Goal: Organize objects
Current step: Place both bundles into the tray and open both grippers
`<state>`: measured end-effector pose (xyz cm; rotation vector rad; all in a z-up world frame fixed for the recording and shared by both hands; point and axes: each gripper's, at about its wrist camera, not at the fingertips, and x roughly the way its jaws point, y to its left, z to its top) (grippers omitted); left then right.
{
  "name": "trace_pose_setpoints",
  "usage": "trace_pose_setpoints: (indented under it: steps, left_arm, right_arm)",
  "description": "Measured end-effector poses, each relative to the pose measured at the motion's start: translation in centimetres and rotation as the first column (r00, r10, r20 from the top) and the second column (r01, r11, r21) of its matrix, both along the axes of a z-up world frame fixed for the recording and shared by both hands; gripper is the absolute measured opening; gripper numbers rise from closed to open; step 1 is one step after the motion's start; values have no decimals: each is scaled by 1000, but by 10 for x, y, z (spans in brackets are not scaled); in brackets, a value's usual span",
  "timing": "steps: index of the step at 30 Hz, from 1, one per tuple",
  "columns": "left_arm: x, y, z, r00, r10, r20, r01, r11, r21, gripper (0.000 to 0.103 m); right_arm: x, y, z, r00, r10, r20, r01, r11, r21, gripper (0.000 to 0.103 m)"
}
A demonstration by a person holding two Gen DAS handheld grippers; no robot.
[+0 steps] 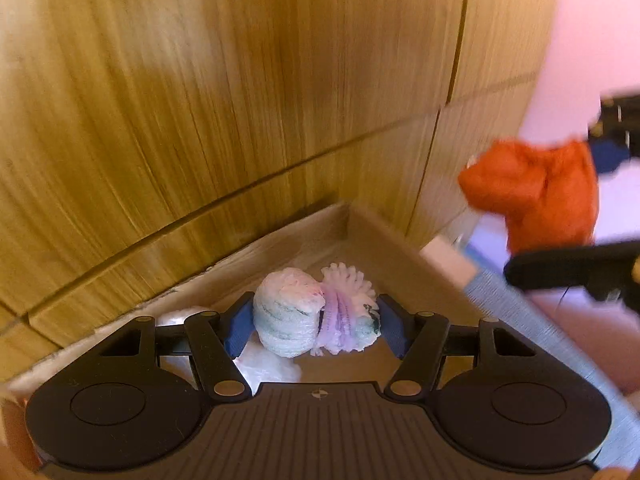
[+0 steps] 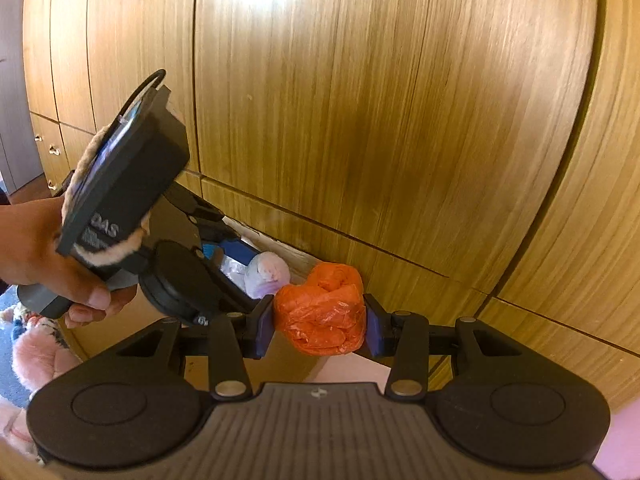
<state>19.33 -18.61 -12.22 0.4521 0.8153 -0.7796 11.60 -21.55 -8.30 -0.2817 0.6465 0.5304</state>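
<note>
My left gripper (image 1: pixel 316 326) is shut on a rolled pale bundle (image 1: pixel 296 316) of white, blue and lilac knit, held just above the inside of a cardboard box (image 1: pixel 400 240). White fabric (image 1: pixel 268 364) lies on the box floor beneath it. In the right wrist view, my right gripper (image 2: pixel 318 326) is shut on a balled orange bundle (image 2: pixel 322 312). That orange bundle (image 1: pixel 532 196) hangs at the right edge of the left wrist view, above the box's right side. The left gripper (image 2: pixel 256 276) with its pale bundle (image 2: pixel 266 274) shows left of it, held by a person's hand (image 2: pixel 40 248).
Wooden cabinet doors (image 1: pixel 240 100) stand directly behind the box and fill both views. A grey-blue ribbed surface (image 1: pixel 520 320) borders the box on the right. Pink fluffy items (image 2: pixel 36 352) lie at the lower left of the right wrist view. A pink wall (image 1: pixel 592 40) shows at far right.
</note>
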Motion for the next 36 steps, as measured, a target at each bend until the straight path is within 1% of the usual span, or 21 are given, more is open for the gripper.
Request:
trace_pose_setpoints:
  steps: [1,2,4,8,11,14,16,19,22,24,31,36]
  left_arm:
    - [1,0,-3,1000,-13,11,13,1000,27,70]
    - [3,0,-6,1000,-23,18,22,999,48,70]
    - [7,3,-10,999,-40,17,39,996,80,70]
    - [14,7,-15,998,-59,-1,58,992,111,72]
    - [17,10,-16,998,-58,-1,58,992,112,72]
    - [15,11,-19,998,-65,18,62,989,134,72]
    - [15,15,-20,998,-65,16,62,990,125,73]
    - [15,20,-21,998,-65,18,62,991,121,73]
    - [13,23,-22,996,-82,42,76,988,131,74]
    - [13,26,-23,996,-83,42,77,989,128,74]
    - [11,34,-24,995,-86,59,78,989,128,80]
    - [10,41,-21,995,-80,55,74,991,108,82]
  right_arm:
    - [3,2,-3,1000,3,-4,-3,1000,-2,41]
    - [16,3,-1,1000,7,-9,-7,1000,-3,41]
    - [27,8,-4,1000,21,-20,-21,1000,-2,41]
    - [48,22,-20,998,45,-46,-47,998,-41,41]
    - [62,30,-32,996,58,-67,-63,995,-76,41]
    - [65,30,-35,995,56,-88,-64,994,-92,41]
    - [61,22,-26,994,56,-94,-65,993,-97,41]
    - [63,23,-28,992,66,-103,-76,992,-97,41]
    - [63,26,-29,991,80,-108,-93,989,-115,42]
    - [64,28,-29,991,77,-110,-91,988,-128,42]
    - [62,26,-25,992,71,-108,-87,986,-142,51]
    - [56,20,-20,993,62,-103,-76,987,-139,51]
